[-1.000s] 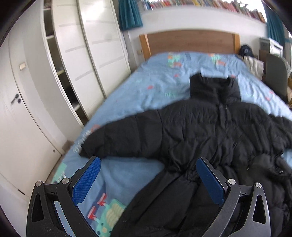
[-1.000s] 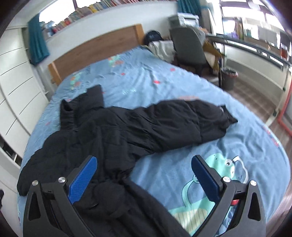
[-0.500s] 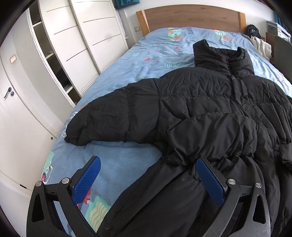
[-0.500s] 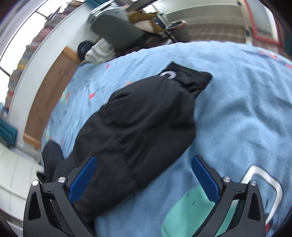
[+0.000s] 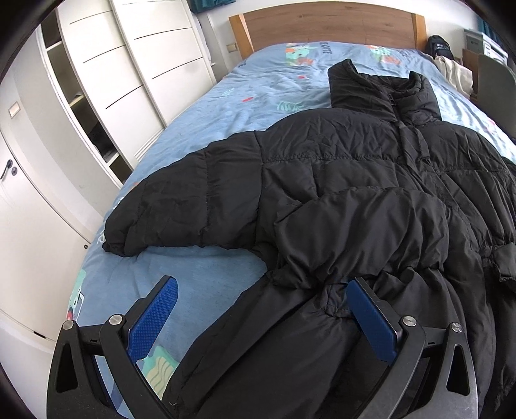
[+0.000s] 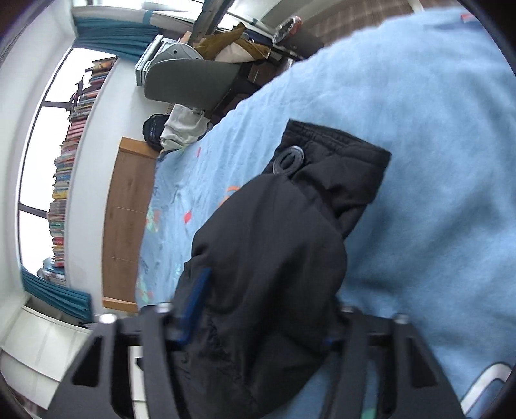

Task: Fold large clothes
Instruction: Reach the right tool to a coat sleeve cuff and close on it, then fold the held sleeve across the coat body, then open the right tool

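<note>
A black puffer jacket [image 5: 338, 180] lies spread face up on the blue bed, collar toward the headboard. Its left sleeve [image 5: 180, 206] stretches toward the wardrobe. My left gripper [image 5: 262, 319] hovers open over the jacket's lower side; the gathered waist fabric lies between its blue pads [image 5: 154, 316] without being pinched. In the right wrist view the picture is rolled sideways. The jacket's right sleeve [image 6: 274, 245], with its cuff [image 6: 338, 151] and a round badge [image 6: 288, 159], runs away from my right gripper [image 6: 264, 322]. Its jaws are closing with the sleeve bulging between them, and the right pad is hidden by fabric.
White wardrobe doors [image 5: 135, 80] stand along the bed's left side. A wooden headboard [image 5: 325, 25] closes the far end. A grey chair [image 6: 193, 80] with clothes and a bookshelf [image 6: 67, 167] stand beyond the bed's right side. Blue patterned sheet [image 6: 435, 193] surrounds the sleeve.
My right gripper rolled sideways and dropped onto the right sleeve, and its jaws narrowed from wide open around it. The left gripper sank closer to the jacket's lower side and stayed open.
</note>
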{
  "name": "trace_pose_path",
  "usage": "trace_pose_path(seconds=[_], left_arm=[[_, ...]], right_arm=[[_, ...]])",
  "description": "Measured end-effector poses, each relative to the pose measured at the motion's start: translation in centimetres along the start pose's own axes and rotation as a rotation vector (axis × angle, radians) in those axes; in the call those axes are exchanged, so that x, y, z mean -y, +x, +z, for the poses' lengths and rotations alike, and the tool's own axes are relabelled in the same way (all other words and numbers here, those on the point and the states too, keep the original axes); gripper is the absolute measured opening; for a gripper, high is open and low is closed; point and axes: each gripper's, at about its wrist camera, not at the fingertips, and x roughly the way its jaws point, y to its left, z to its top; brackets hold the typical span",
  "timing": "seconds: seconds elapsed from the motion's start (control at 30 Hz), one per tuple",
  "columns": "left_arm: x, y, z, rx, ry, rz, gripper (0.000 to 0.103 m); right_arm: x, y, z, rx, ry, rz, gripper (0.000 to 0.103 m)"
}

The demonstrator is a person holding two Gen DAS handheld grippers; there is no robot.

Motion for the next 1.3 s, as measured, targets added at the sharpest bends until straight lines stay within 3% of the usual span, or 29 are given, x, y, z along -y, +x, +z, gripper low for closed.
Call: trace_pose_path(seconds=[0.1, 0.2, 0.57, 0.73, 0.93, 1.13, 1.3], left_arm=[[-0.4, -0.3, 0.0, 0.006, -0.004, -0.007, 0.103], [-0.9, -0.6, 0.1, 0.011, -0.016, -0.009, 0.103], [-4.1, -3.1, -0.6, 0.036, -0.1, -0.039, 0.103], [-6.0, -4.6, -0.6, 0.047, -0.173, -0.063, 0.103], [-7.5, -6.1, -1.1, 0.073, -0.204, -0.073, 0.103], [-8.9, -6.2, -2.9, 0.055, -0.237, -0.093, 0.103], [-10.1, -5.8, -4.1, 0.028, -0.256, -0.079, 0.103]], right_arm=[[-1.1, -0.1, 0.3, -0.006, -0.04, 0.037, 0.027], [-3.0, -0.8, 0.2, -0.006, -0.094, 0.081, 0.018], [-15.1, -4.8, -5.1, -0.082, -0.384, 0.244, 0.013], [-19.9, -6.3, -10.1, -0.153, -0.496, 0.315, 0.013], [-24.4, -7.1, -18.6, -0.286, -0.653, 0.359, 0.013], [-25.5, -7.5, -27.1, -0.396, -0.807, 0.34, 0.013], [-23.8, -6.9, -33.5, -0.476, -0.918, 0.264, 0.013]])
